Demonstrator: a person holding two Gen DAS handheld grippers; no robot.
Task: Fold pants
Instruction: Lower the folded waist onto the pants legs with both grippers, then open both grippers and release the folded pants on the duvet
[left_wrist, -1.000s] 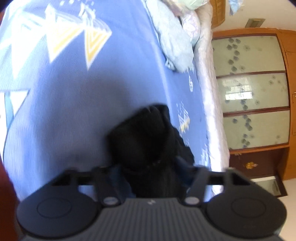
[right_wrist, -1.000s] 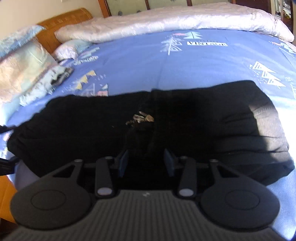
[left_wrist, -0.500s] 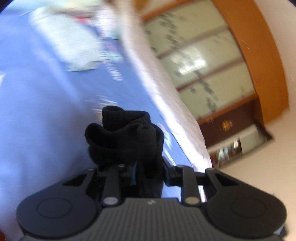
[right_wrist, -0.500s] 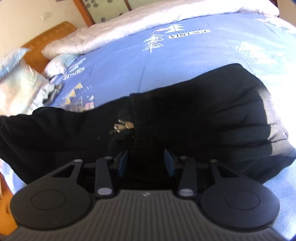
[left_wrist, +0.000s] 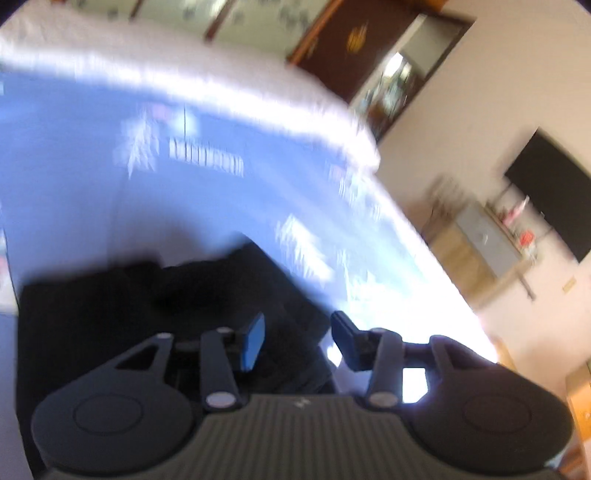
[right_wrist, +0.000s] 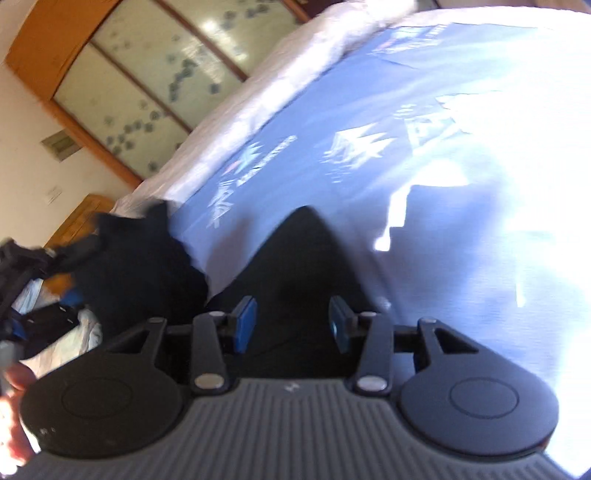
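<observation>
Once clamped, left gripper (left_wrist: 297, 341) released pants (left_wrist: 155, 317).

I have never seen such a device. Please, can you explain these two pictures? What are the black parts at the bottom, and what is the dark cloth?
There is no robot here. A person holds one tool in each hand. Each tool has two jaws and a wide-angle camera that looks forward along them. One picture comes from the left gripper, the other from the right gripper. The black shape at the bottom of each is the tool itself, with blue pads. The surface is a blue printed bed sheet. The dark cloth is the black pants, which are to be folded. In both views it shows between the jaws, but the pictures are blurred, so I cannot tell whether either tool grips it.
</observation>
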